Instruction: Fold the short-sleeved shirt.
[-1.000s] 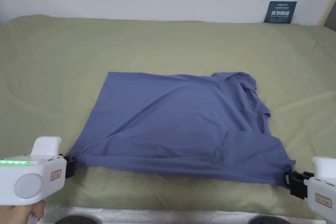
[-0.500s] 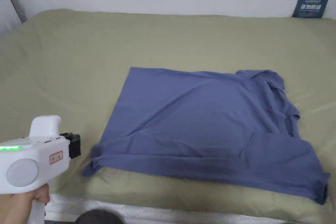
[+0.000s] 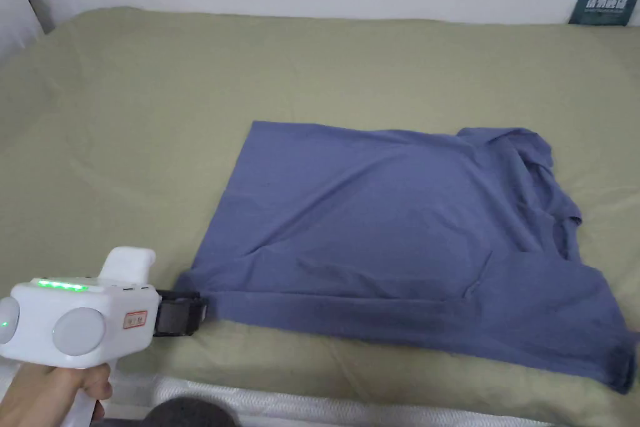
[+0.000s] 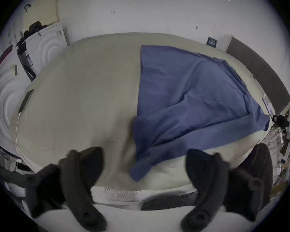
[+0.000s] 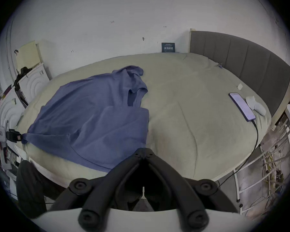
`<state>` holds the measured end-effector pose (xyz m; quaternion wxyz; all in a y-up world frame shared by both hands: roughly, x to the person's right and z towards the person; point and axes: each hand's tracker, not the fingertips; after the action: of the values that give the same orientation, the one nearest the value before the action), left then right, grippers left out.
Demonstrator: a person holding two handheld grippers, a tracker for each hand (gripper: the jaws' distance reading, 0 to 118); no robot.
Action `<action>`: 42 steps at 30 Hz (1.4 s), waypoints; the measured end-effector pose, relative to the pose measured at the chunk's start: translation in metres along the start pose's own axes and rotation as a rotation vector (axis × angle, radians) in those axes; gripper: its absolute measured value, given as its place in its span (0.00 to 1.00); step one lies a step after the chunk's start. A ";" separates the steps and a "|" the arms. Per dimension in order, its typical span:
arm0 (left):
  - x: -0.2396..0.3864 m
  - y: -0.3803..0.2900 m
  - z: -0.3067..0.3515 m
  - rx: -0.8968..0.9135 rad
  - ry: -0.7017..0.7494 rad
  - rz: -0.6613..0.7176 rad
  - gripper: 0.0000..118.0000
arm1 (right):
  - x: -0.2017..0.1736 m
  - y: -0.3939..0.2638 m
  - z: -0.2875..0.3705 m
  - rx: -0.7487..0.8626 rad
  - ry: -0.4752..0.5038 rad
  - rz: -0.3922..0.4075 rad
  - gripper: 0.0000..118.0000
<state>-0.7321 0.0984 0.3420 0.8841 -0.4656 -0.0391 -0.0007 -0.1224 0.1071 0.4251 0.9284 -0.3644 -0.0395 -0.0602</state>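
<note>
1. Bed (image 3: pixel 156 103): olive sheet, soft, faintly creased.
2. Shirt (image 3: pixel 387 228): blue knit, spread flat at the near edge, collar right, far sleeve rumpled.
3. Left gripper (image 3: pixel 199 312): jaws spread wide, at the shirt's near-left corner, probably not yet pinching; next, close there.
4. Right gripper (image 5: pixel 143 153): jaws together, empty, just off the near-right sleeve.

A bedroom in a home, by the look of it. A wide bed (image 3: pixel 187 103) under an olive sheet takes up most of the room, with a grey padded headboard (image 5: pixel 241 59) at one end and plain white walls (image 5: pixel 107 18) marked with small scuffs. A phone (image 5: pixel 242 106) on a charging cable (image 5: pixel 253 145) and a white sock (image 5: pixel 255 105) lie near the headboard. White cabinets (image 4: pixel 47 46) with clutter on top stand past the bed's other end.
</note>
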 end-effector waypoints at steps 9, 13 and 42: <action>0.008 0.004 0.000 0.026 -0.020 0.025 0.00 | -0.002 -0.005 -0.010 -0.051 0.038 0.034 0.28; 0.008 0.005 0.002 0.029 -0.016 0.036 0.00 | -0.004 -0.010 -0.027 -0.114 0.087 0.049 0.90; 0.017 0.191 -0.083 0.075 0.013 0.031 0.00 | -0.022 0.168 -0.161 -0.075 0.009 0.101 0.03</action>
<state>-0.7025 0.1385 0.1393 0.9012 -0.4325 -0.0263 0.0116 -0.1153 0.1214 0.1915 0.9162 -0.4002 -0.0146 -0.0162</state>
